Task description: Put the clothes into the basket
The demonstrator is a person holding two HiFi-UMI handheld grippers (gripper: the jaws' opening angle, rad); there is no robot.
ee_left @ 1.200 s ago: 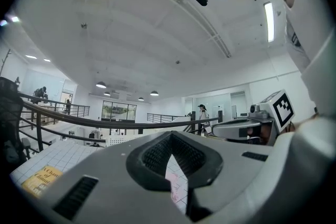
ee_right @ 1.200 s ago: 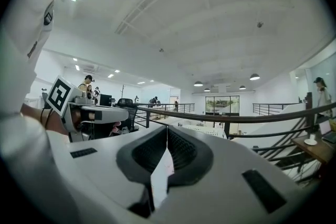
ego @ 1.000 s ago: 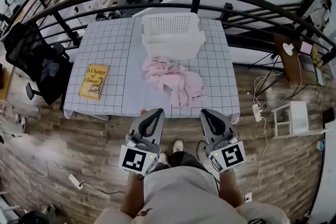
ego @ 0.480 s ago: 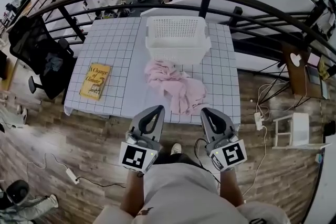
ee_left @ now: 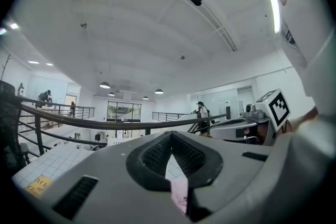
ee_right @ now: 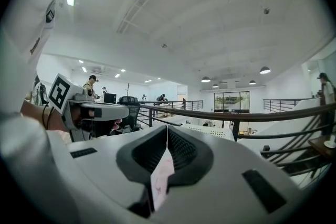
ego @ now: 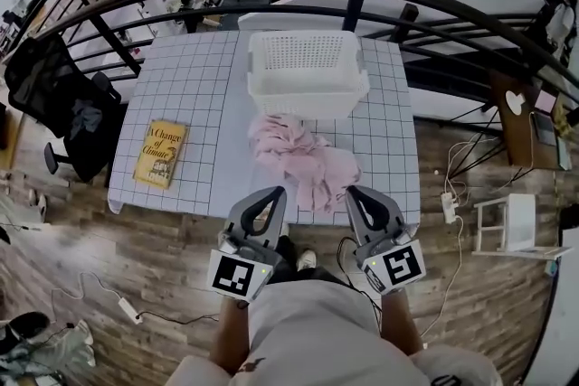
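2 risks: our left gripper (ego: 270, 192) and right gripper (ego: 352, 193) have jaws together, empty, so we could shove the clothes (ego: 303, 156) aside or knock the basket (ego: 308, 100).

Gridded table (ego: 208, 104) with basket (ego: 308, 99), clothes (ego: 303, 158), book (ego: 161, 154)

Count from my feed: six singles, three pairs.
I see one table (ego: 194, 86), one white basket (ego: 308, 90), one pink clothes heap (ego: 303, 154) (can't split it into garments), one yellow book (ego: 161, 153), one black office chair (ego: 45, 86) and one white stool (ego: 507, 221). Two grippers: left gripper (ego: 274, 194), right gripper (ego: 353, 194). Two cubes: left marker cube (ego: 237, 274), right marker cube (ego: 398, 267). Two floor strips: left power strip (ego: 128, 310), right power strip (ego: 446, 205).
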